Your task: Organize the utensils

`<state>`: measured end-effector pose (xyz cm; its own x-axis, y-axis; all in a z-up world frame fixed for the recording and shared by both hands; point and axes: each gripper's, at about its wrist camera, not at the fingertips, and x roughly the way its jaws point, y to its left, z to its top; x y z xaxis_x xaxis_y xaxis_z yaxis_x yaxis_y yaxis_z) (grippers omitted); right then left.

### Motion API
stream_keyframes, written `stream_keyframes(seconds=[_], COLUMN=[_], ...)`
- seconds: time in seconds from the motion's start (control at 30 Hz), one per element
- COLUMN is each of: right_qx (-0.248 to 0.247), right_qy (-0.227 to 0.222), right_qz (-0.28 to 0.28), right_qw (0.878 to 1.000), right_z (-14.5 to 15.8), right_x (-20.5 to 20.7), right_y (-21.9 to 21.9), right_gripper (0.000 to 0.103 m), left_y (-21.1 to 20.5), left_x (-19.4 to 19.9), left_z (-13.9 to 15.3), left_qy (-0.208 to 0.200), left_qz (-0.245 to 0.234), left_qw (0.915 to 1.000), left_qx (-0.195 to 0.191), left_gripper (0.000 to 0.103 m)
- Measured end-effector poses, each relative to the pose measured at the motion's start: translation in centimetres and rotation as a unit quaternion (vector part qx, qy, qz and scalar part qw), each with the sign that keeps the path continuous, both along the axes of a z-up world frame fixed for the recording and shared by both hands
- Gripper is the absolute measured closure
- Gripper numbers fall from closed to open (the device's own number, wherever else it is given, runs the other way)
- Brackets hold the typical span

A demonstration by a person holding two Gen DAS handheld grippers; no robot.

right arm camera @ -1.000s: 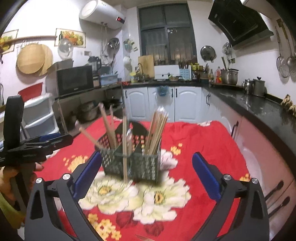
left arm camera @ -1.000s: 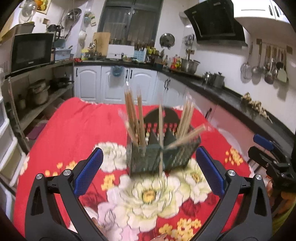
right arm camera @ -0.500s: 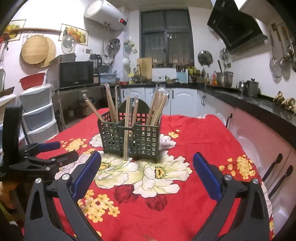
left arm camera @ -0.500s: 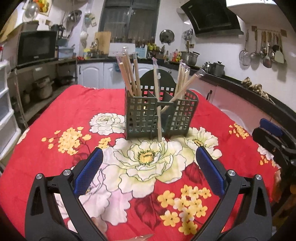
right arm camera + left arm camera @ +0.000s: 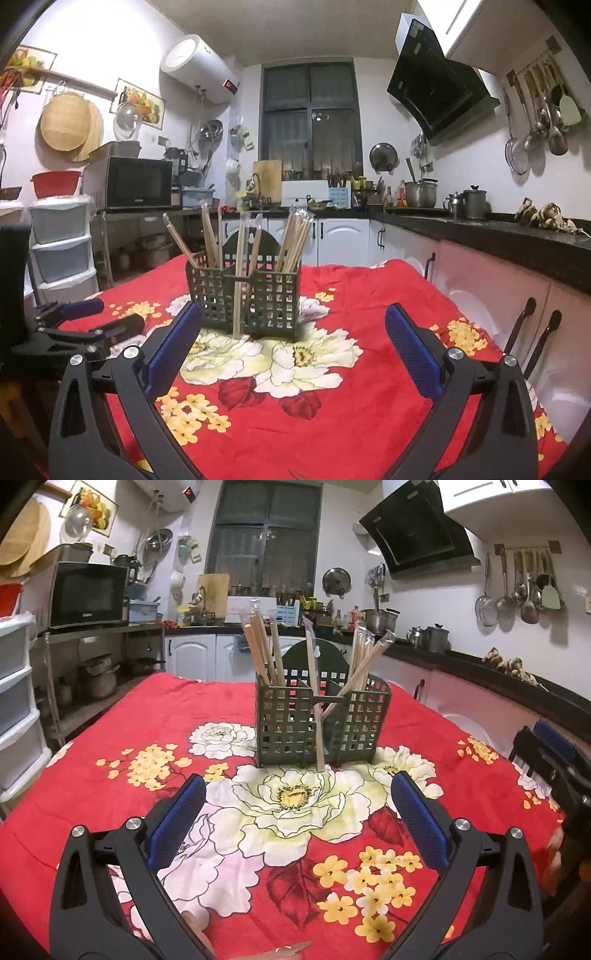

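The desk is covered by a red cloth printed with white and yellow flowers; a dark green lattice utensil holder stands upright on it, toward the far middle

Warm, dim indoor light from overhead; soft shadows behind hanging metal ladles at two o'clock; sharp focus, fisheye-bent, dark-cornered edges.

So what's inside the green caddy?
The caddy holds wooden chopsticks standing in its compartments, some leaning, several with clear wrappers on top. One stick stands in the front gap, touching the cloth. Lower ends and compartment floors are mostly hidden by the grid walls.
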<state>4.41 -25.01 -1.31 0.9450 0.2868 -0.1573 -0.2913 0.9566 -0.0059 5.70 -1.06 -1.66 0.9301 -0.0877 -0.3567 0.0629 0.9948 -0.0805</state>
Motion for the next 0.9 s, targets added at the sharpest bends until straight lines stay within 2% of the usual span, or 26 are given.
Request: stream_keyframes(seconds=[0.9], right_qx=[0.002], right_qy=[0.002], right_qz=[-0.005], right_qw=[1.000], right_z=[-0.51], right_x=[-0.15], right_y=[-0.13], right_gripper=[0.006], left_y=[0.16], left_x=[-0.07], left_z=[-0.07], left_qy=[-0.002], left_qz=[0.001], left_qw=[1.0000], left_qx=[-0.001], left_gripper=[0.010])
